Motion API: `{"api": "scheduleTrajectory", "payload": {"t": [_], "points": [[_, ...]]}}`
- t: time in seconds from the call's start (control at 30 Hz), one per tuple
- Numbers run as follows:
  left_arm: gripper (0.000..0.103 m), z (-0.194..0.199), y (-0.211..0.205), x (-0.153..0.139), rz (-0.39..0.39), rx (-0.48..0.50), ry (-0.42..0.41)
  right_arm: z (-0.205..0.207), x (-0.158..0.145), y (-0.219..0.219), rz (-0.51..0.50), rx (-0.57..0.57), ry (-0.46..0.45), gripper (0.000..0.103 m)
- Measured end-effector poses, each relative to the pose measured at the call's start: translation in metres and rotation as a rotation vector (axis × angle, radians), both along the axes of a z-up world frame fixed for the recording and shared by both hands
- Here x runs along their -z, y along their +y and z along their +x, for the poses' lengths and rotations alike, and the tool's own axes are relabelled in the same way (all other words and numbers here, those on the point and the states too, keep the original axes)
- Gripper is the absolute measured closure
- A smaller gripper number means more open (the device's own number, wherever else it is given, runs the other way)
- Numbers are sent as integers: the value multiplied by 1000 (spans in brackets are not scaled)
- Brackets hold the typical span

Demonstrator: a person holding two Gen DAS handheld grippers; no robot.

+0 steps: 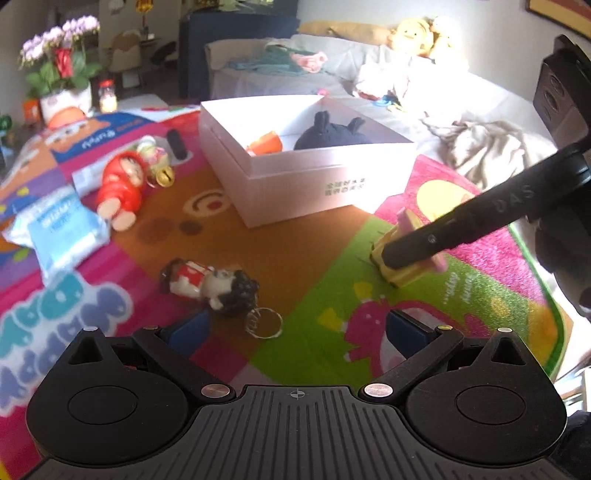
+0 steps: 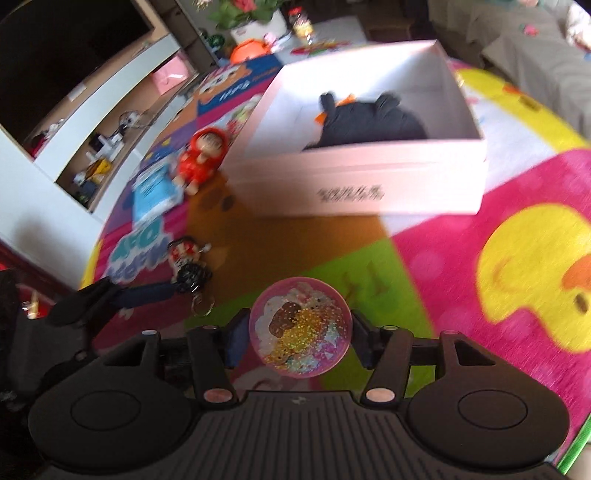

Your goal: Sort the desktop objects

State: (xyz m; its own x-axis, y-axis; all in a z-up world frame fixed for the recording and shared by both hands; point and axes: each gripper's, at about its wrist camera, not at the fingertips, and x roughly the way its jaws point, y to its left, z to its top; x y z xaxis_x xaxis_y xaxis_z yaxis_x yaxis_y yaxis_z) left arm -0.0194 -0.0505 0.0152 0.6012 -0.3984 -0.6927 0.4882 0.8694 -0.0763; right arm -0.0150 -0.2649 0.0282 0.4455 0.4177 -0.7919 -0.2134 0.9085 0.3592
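On a bright cartoon play mat (image 2: 461, 221), the right gripper (image 2: 299, 338) holds a round pink glitter disc (image 2: 300, 329) between its two fingers, jaws partway closed and pressing its edges, disc facing the right wrist camera. From the left wrist view the same item looks yellow and pink under the black right finger (image 1: 436, 240), low over the green patch of the mat; whether it touches the mat cannot be told. The left gripper (image 1: 295, 328) is wide open with nothing between its blue pads (image 1: 192, 330), hovering just in front of a small keychain doll (image 1: 210, 282) with black hair, white-red body and a metal ring (image 1: 264, 323), lying on its side on the mat. A white open box (image 1: 306, 181) sits beyond, near the mat's middle, holding a dark plush with ears (image 1: 334, 134) and an orange object (image 1: 266, 143). Left of the box lie a red-hooded doll (image 1: 122, 184), on its back, a small pale figure with a gold bell (image 1: 159, 162) beside it, and a dark oblong thing (image 1: 176, 142). A blue-white plastic packet (image 1: 59, 229) lies nearer the mat's left edge. A potted orchid (image 1: 61, 62) stands far left; a sofa with a yellow plush (image 1: 410, 35) lies behind the box. The right wrist view is blurred.
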Motion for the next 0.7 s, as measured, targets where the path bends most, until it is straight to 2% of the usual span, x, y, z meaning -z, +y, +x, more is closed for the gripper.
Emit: {"api": "scheduleTrajectory", "payload": {"t": [0.17,0.4,0.53,0.7], "points": [[0,1,1,-5,24,-7,-15,7,4,-2,-25,21,-39,46],[0,4,-5,-4,59,45,-54,-1,-1,-7,-82,43,-127,32],[0,9,-7,-4,74,64,-77,-5,-3,-13,-105,60,-152,30],[0,16,3,-3,132,74,-148,-8,-8,-17,-111,62,-179,26]]}}
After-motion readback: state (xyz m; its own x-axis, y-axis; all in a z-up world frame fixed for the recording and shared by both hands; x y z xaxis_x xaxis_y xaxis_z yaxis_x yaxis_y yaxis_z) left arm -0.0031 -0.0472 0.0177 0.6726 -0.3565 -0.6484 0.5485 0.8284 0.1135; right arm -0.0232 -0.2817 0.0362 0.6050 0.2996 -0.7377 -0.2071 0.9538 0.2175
